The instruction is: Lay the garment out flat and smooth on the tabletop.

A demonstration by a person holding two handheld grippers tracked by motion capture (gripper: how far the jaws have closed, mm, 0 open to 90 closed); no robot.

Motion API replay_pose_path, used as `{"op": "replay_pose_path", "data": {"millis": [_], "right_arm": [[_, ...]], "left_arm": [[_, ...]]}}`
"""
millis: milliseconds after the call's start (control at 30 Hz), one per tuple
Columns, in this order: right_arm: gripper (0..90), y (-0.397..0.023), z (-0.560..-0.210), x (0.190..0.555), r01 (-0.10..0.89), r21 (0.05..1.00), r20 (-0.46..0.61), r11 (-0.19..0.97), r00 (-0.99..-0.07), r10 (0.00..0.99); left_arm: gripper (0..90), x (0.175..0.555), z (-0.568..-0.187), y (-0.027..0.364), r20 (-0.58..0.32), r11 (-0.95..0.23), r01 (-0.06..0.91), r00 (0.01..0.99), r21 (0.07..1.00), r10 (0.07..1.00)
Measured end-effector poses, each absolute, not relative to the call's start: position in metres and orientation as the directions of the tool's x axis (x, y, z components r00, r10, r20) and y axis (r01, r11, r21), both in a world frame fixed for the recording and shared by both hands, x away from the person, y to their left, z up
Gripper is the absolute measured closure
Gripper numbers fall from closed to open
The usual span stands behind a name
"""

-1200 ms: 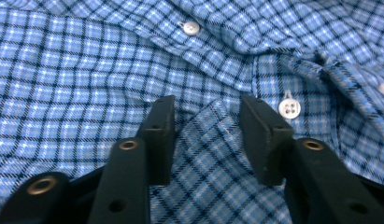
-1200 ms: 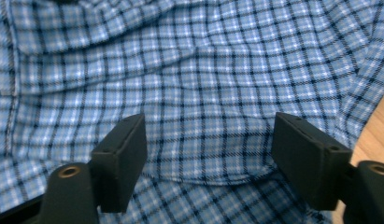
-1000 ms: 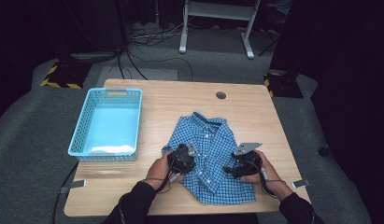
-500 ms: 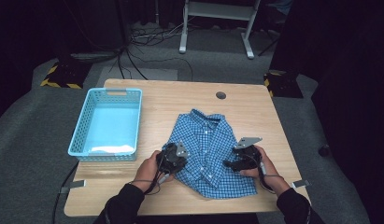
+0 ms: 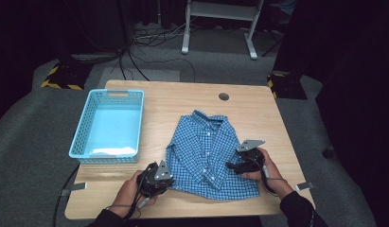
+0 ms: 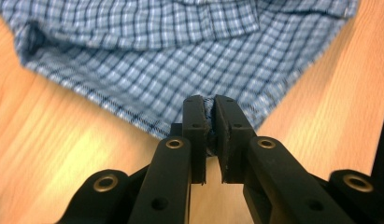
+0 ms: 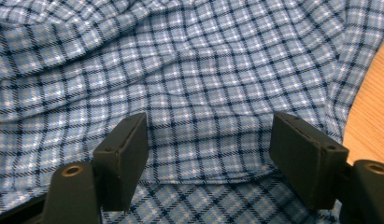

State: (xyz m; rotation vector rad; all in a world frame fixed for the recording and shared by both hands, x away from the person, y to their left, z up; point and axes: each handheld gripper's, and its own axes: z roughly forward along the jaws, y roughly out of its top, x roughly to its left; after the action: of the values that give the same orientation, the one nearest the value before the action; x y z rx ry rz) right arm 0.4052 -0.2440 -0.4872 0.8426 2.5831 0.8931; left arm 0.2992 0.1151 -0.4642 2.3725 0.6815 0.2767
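Observation:
A blue checked shirt (image 5: 206,151) lies flat on the wooden table (image 5: 182,97), collar toward the far side. My left gripper (image 5: 167,182) is at the shirt's near left corner. In the left gripper view its jaws (image 6: 208,100) are shut on a pinch of the shirt's hem (image 6: 180,46), with bare wood on both sides. My right gripper (image 5: 232,165) rests over the shirt's right side. In the right gripper view it (image 7: 208,121) stands open, jaws wide apart above the checked cloth (image 7: 203,60), gripping nothing.
A light blue plastic basket (image 5: 81,127) stands at the table's left side with something white at its near end. A round cable hole (image 5: 224,96) sits near the far edge. The near table edge is close behind both hands.
My left gripper has moved left and toward the near edge with the shirt's corner in it, drawing that side of the shirt outward. The right gripper has barely moved.

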Motion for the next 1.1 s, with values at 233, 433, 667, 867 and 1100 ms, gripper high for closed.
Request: {"op": "replay_pose_path", "data": {"millis": [233, 433, 667, 867, 1100], "right_arm": [[28.5, -0.243, -0.487, 0.403, 0.428, 0.637, -0.083, 0.641, -0.789, 0.609], [28.5, -0.244, -0.487, 0.402, 0.419, 0.64, -0.093, 0.644, -0.79, 0.606], [28.5, -0.244, -0.487, 0.401, 0.413, 0.643, -0.098, 0.645, -0.792, 0.603], [28.3, -0.245, -0.488, 0.401, 0.407, 0.647, -0.1, 0.645, -0.793, 0.601], [27.4, -0.241, -0.486, 0.398, 0.378, 0.631, -0.154, 0.678, -0.795, 0.587]], "left_arm": [[81.5, 0.289, -0.47, 0.126, 0.013, -0.643, 0.414, 0.835, 0.644, 0.55], [79.9, 0.284, -0.474, 0.134, 0.003, -0.638, 0.427, 0.83, 0.64, 0.558], [78.1, 0.274, -0.479, 0.143, 0.004, -0.637, 0.437, 0.822, 0.635, 0.569], [72.0, 0.262, -0.483, 0.155, 0.004, -0.619, 0.445, 0.81, 0.648, 0.586], [48.2, 0.259, -0.478, 0.156, 0.011, -0.58, 0.43, 0.797, 0.692, 0.603]]}}
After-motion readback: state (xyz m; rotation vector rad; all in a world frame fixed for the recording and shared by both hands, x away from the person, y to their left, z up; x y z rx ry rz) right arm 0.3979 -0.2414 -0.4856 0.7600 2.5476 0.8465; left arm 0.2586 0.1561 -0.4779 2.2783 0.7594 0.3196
